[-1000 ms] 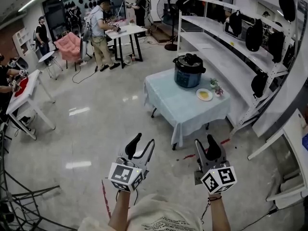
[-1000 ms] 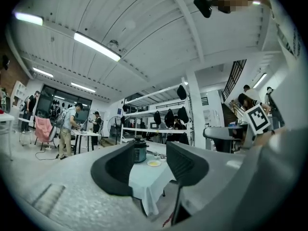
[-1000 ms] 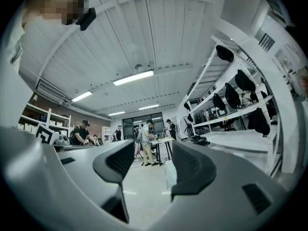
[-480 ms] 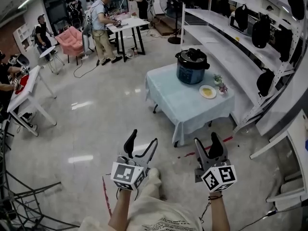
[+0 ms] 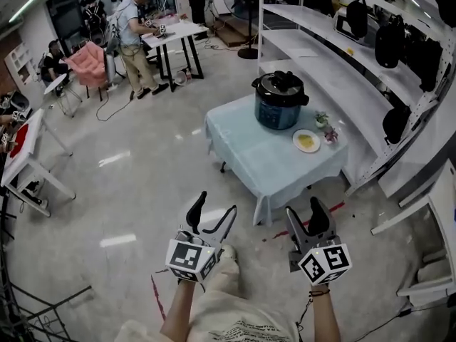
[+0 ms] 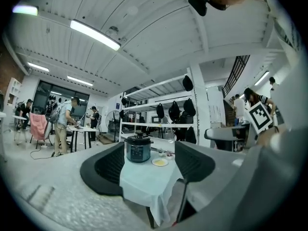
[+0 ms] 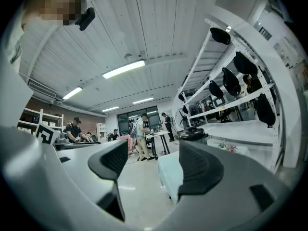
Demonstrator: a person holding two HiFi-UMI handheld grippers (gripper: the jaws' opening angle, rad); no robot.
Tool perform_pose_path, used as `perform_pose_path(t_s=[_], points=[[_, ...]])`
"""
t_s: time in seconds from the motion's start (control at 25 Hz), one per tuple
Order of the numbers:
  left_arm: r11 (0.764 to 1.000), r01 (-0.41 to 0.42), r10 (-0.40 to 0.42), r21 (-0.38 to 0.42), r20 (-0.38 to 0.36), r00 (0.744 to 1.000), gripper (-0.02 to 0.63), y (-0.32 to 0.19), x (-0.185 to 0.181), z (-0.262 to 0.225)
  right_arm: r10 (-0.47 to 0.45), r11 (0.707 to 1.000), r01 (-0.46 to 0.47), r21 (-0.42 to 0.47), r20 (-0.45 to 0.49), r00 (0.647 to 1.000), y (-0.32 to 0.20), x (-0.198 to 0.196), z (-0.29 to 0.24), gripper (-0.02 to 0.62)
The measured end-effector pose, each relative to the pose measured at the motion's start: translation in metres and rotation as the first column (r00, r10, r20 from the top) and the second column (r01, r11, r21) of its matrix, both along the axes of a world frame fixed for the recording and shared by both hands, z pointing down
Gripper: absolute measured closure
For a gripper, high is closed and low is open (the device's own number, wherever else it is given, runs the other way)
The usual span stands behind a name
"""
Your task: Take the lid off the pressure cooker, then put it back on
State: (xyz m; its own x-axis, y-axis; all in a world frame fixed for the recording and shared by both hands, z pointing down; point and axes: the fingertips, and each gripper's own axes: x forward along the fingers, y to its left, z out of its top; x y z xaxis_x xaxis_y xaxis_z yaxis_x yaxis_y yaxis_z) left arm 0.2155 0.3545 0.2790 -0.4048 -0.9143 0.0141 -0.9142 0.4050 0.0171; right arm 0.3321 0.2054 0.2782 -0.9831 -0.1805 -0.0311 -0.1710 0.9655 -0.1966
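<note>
A dark blue pressure cooker [image 5: 278, 110] with its black lid [image 5: 279, 84] on stands at the far end of a table with a light blue cloth [image 5: 263, 162]. Both grippers are held level, well short of the table, over the floor. My left gripper [image 5: 214, 205] is open, its jaws having just spread wider, with nothing between them. My right gripper [image 5: 304, 209] is open and empty too, its jaws also just widened. In the left gripper view the cooker [image 6: 138, 148] shows far off between the jaws. In the right gripper view the cooker [image 7: 192, 135] sits just above the right jaw.
A plate of yellow food [image 5: 306, 140] and small potted plants [image 5: 326, 130] lie beside the cooker. White shelving [image 5: 335, 63] with black bags runs behind the table. Several people stand at a white table [image 5: 171, 30] at the back left. Another white table [image 5: 21, 155] is far left.
The table and cooker have come nearer and shifted slightly left in the head view. Both grippers' jaws stand wider than a second ago, and a trouser leg now shows between the arms.
</note>
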Motion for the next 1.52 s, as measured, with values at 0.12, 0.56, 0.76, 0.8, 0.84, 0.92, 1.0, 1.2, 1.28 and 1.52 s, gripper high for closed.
perform_pose_path(t_s=[0.12, 0.56, 0.76, 0.8, 0.84, 0.92, 1.0, 1.2, 1.28, 1.52], points=[[0.999, -0.047, 0.047, -0.015, -0.006, 0.999, 0.293, -0.029, -0.037, 0.003, 0.034, 0.999, -0.034, -0.009, -0.017, 0.999, -0.024, -0.037, 0.001, 0.281], [0.977, -0.208, 0.207, -0.052, -0.031, 0.978, 0.293, -0.122, -0.164, 0.012, 0.110, 0.993, -0.111, -0.029, -0.044, 0.993, -0.088, -0.168, 0.006, 0.281], [0.968, -0.246, 0.242, -0.056, -0.059, 0.968, 0.293, -0.146, -0.194, 0.023, 0.138, 0.989, -0.141, -0.037, -0.068, 0.988, -0.101, -0.198, 0.014, 0.281], [0.966, -0.253, 0.249, -0.059, -0.063, 0.967, 0.293, -0.150, -0.197, 0.025, 0.142, 0.989, -0.145, -0.038, -0.072, 0.987, -0.103, -0.201, 0.017, 0.281], [0.964, -0.260, 0.256, -0.062, -0.066, 0.964, 0.293, -0.154, -0.200, 0.027, 0.146, 0.988, -0.150, -0.040, -0.077, 0.986, -0.106, -0.204, 0.019, 0.281], [0.961, -0.270, 0.266, -0.062, -0.068, 0.962, 0.293, -0.160, -0.205, 0.029, 0.151, 0.987, -0.155, -0.049, -0.084, 0.985, -0.111, -0.210, 0.023, 0.281], [0.961, -0.269, 0.265, -0.060, -0.071, 0.962, 0.293, -0.165, -0.215, 0.029, 0.141, 0.988, -0.146, -0.058, -0.090, 0.986, -0.115, -0.219, 0.024, 0.281], [0.962, -0.266, 0.260, -0.065, -0.084, 0.962, 0.293, -0.176, -0.236, 0.034, 0.139, 0.988, -0.146, -0.055, -0.115, 0.984, -0.129, -0.239, 0.031, 0.281], [0.964, -0.260, 0.254, -0.061, -0.082, 0.964, 0.293, -0.182, -0.248, 0.034, 0.152, 0.986, -0.159, -0.059, -0.109, 0.982, -0.139, -0.247, 0.032, 0.281], [0.964, -0.256, 0.250, -0.068, -0.085, 0.964, 0.293, -0.212, -0.288, 0.039, 0.178, 0.980, -0.186, -0.068, -0.106, 0.978, -0.178, -0.280, 0.037, 0.281]])
